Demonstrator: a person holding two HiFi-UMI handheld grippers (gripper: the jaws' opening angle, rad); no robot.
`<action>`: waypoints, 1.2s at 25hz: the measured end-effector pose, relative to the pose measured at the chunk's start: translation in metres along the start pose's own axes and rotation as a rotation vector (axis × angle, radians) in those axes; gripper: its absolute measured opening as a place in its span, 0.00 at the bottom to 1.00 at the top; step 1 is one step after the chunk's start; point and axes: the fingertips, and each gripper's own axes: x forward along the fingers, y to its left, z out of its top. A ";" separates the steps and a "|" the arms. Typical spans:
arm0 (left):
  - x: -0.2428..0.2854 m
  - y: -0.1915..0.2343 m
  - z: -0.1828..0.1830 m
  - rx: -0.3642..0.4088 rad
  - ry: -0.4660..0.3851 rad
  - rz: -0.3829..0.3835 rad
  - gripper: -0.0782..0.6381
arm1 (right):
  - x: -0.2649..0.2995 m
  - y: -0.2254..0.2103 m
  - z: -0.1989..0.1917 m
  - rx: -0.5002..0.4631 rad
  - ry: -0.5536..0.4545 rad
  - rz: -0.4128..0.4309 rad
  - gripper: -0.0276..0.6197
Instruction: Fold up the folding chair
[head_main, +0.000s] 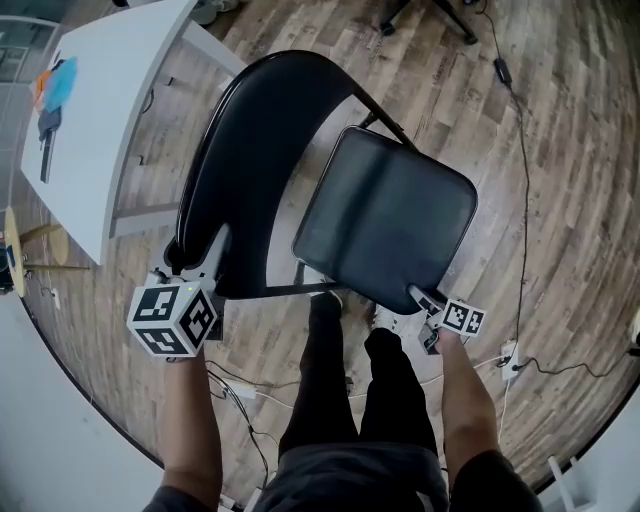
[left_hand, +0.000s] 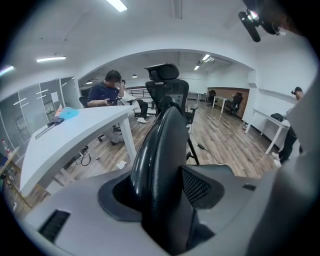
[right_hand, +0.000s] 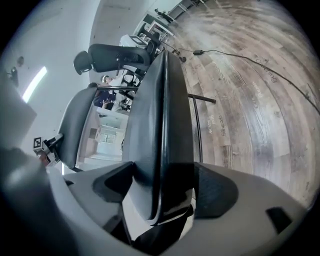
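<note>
A black folding chair stands unfolded on the wooden floor just in front of me. Its curved backrest (head_main: 250, 150) is at the left, its padded seat (head_main: 390, 210) at the right. My left gripper (head_main: 205, 262) sits at the backrest's near end. In the left gripper view the backrest's edge (left_hand: 160, 165) fills the gap between the pads, and the gripper (left_hand: 162, 200) is shut on it. My right gripper (head_main: 420, 298) is at the seat's near corner. In the right gripper view the seat's edge (right_hand: 160, 125) stands upright between the jaws, with the gripper (right_hand: 162, 192) shut on it.
A white table (head_main: 100, 120) with a blue item (head_main: 55, 80) stands close on the chair's left. A cable (head_main: 520, 200) and a power strip (head_main: 510, 358) lie on the floor at the right. My legs (head_main: 340, 390) are right behind the chair. An office chair (left_hand: 167, 85) and a seated person (left_hand: 107, 92) are beyond.
</note>
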 end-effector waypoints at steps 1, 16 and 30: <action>-0.002 0.001 0.003 0.000 -0.003 0.007 0.45 | -0.002 0.007 0.001 0.001 -0.005 0.011 0.63; -0.060 0.039 0.072 -0.033 -0.025 -0.012 0.39 | -0.025 0.210 0.012 0.009 -0.015 0.197 0.63; -0.116 0.077 0.133 0.024 -0.033 -0.004 0.36 | 0.018 0.453 -0.001 -0.231 0.138 0.364 0.63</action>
